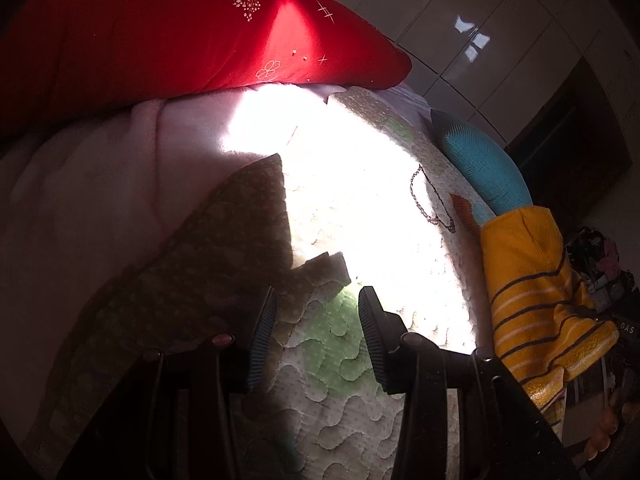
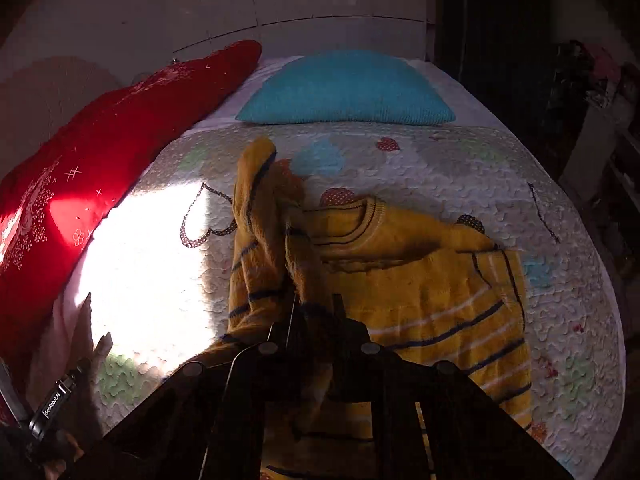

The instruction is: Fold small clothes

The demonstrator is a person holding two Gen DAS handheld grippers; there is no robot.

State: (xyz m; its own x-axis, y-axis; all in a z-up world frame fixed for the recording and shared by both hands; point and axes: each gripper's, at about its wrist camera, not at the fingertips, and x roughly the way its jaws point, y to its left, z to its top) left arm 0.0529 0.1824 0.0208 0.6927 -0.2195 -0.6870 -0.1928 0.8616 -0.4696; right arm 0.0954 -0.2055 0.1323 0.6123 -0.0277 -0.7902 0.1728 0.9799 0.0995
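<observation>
Right claw (image 2: 316,300) pinched shut on sweater (image 2: 420,280) — gripping left sleeve (image 2: 256,216), lifted and bunched, cuff pointing to 12 o'clock. Left claw (image 1: 316,336) wide, holding nothing, hovering over quilt (image 1: 340,392) with sweater off at 3 o'clock in its view.

Sweater body flat on quilt at bed centre, collar toward 12 o'clock, just short of blue pillow (image 2: 344,88). Red pillow (image 2: 100,160) along 9 o'clock edge.

Handling, judged: light, soft knit, limp — sags and creases wherever unsupported, no slip risk, not fragile. Fuzzy surface likely clings to quilt, so lift rather than drag. Best holds: cuff, shoulder seam, hem corners.

Count: one sweater, two claws, two pillows, one quilt.
</observation>
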